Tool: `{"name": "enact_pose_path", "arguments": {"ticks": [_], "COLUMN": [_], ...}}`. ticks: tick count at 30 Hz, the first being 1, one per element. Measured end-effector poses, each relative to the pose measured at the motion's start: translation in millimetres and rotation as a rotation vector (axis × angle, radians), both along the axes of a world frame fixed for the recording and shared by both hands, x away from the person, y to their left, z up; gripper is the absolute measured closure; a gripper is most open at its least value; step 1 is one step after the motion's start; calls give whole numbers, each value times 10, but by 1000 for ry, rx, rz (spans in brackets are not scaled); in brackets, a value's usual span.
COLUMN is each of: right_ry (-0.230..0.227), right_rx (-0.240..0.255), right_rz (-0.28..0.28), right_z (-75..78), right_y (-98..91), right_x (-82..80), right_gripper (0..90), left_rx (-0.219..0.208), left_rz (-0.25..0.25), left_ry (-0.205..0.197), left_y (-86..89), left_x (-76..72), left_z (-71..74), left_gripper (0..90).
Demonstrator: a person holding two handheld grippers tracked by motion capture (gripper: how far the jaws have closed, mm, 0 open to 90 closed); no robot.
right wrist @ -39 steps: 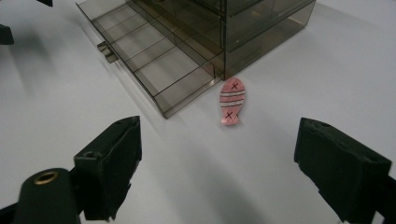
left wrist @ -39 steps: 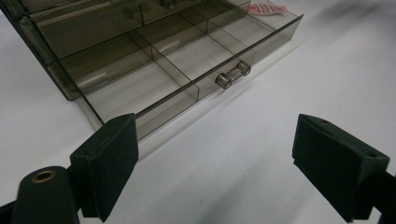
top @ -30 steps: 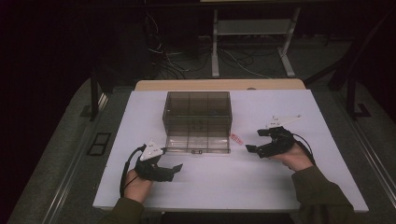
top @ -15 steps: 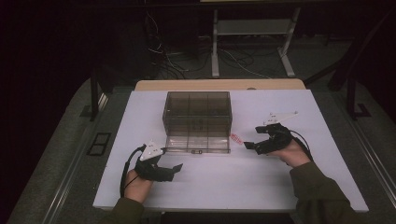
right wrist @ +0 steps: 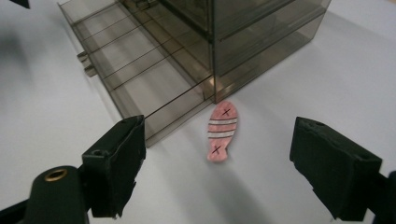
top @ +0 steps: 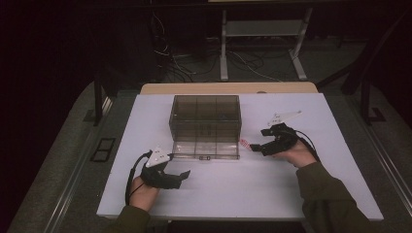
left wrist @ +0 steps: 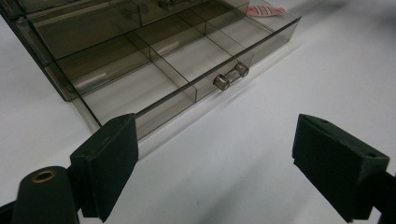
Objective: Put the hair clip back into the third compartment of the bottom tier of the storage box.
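Pink and flat, the little fish-shaped eraser-looking piece (right wrist: 222,132) with white stripes and two small black x marks lies on the white table (top: 252,189), right by the front corner of the smoky see-through plastic drawer box (top: 205,116). It's just beside the box wall, maybe touching it, hard to say. From above it shows as a tiny pink speck (top: 246,143) off the right edge of the pulled-out drawer.

The right gripper (right wrist: 219,172) sits low over the table with the fish lying ahead of its two chunky black jaws. They've just been closing a little, but they stand wide apart and the pads aren't touching anything, so nothing is held. In the high view that gripper (top: 256,146) points left toward the fish, with a grey three-cornered plate on top.

The bottom drawer (left wrist: 154,70) is slid out, thin tinted plastic with straight dividers cutting it into square-ish compartments, and a small clear bar handle (left wrist: 230,76) on its front edge. The compartments I can see look bare.

The left gripper (left wrist: 215,158) rests near the drawer's front left corner, matte black blocky jaws spread wide with just smooth white tabletop between them. From above it's down at the near left (top: 185,173), angled right.
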State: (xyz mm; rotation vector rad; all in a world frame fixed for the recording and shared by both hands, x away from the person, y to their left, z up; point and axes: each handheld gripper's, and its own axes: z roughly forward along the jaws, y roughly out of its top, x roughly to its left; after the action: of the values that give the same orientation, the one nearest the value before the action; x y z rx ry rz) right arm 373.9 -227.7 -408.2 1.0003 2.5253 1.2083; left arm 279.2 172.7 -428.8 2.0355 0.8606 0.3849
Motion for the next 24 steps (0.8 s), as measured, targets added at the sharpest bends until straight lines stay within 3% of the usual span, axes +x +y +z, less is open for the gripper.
{"name": "enact_pose_path", "arguments": {"ticks": [3,12,15,24], "right_ry": [12,25,15,22], "right_rx": [3,-16,-53,-41], "right_rz": [-11,0,4,-1], "right_z": [-7,-38,-68,-95], "right_y": [14,92,130,154], "right_x": [71,190,225,264], "right_gripper": [231,279,330,393], "left_rx": [-1,-3,-2,2], "left_rz": [1,1,2,-5], "left_ry": [0,2,4,1], "left_y": [1,3,4,0], "left_x": [0,-1,-1,-2], "left_z": [-1,-2,-2,-2], "left_gripper": [136,136,136,136]}}
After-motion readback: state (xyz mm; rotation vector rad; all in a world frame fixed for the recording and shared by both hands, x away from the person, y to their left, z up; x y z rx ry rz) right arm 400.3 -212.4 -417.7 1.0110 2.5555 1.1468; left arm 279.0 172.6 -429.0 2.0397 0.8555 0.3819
